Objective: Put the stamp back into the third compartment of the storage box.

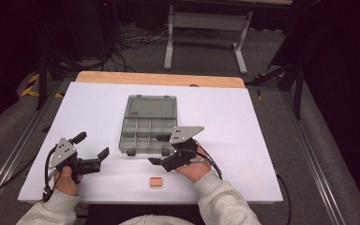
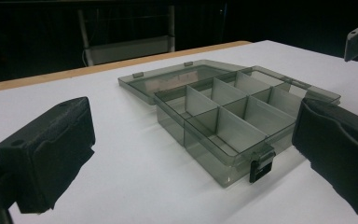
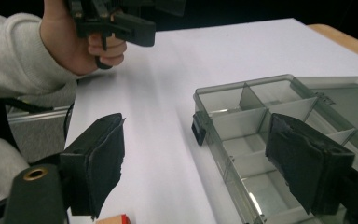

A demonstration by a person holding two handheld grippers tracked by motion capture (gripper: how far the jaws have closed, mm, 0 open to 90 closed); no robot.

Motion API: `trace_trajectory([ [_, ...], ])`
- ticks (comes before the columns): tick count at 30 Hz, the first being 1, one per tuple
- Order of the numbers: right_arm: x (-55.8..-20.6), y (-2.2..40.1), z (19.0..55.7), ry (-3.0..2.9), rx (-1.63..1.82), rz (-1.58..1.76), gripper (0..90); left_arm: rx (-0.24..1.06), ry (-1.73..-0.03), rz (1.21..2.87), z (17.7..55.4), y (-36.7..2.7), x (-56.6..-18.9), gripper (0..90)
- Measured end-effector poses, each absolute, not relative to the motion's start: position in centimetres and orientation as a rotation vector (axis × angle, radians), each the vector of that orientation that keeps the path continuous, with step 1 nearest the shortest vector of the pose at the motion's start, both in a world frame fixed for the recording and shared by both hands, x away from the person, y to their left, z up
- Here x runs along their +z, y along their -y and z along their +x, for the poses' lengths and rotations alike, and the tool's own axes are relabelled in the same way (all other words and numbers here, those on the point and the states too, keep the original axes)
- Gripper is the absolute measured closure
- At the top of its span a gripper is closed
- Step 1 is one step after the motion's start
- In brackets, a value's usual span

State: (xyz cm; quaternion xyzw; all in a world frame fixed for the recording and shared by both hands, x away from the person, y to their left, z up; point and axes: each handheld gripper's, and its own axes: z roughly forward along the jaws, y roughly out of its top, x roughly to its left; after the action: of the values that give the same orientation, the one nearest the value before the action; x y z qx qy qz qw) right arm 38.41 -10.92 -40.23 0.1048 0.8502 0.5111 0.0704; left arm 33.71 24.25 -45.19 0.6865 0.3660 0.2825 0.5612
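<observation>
A grey see-through compartment box (image 1: 146,133) lies open mid-table, its lid (image 1: 151,107) folded flat behind it and its compartments empty. A small orange block (image 1: 155,182) rests near the front edge. My left gripper (image 1: 91,145) is open, left of the box and pointing at it; the box (image 2: 219,121) sits beyond its spread jaws. My right gripper (image 1: 158,150) is open at the box's front right corner. In the right gripper view the box (image 3: 261,140) lies behind the right-hand jaw, and the block (image 3: 116,219) peeks in at the bottom.
The white table top (image 1: 243,122) has bare room on both sides of the box. A wooden strip (image 1: 159,78) runs along its far edge. Two black latches (image 2: 261,165) stick out of the box's front wall. A hand holding the left gripper (image 3: 116,23) shows farther off.
</observation>
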Motion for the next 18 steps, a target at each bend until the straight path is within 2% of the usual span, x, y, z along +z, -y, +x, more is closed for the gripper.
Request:
trace_trajectory([
  [18,-40.3,9.3,37.7,-2.832,1.262,0.218,24.1,0.662,-0.863,1.616,33.7,-24.2,-45.2,0.2],
])
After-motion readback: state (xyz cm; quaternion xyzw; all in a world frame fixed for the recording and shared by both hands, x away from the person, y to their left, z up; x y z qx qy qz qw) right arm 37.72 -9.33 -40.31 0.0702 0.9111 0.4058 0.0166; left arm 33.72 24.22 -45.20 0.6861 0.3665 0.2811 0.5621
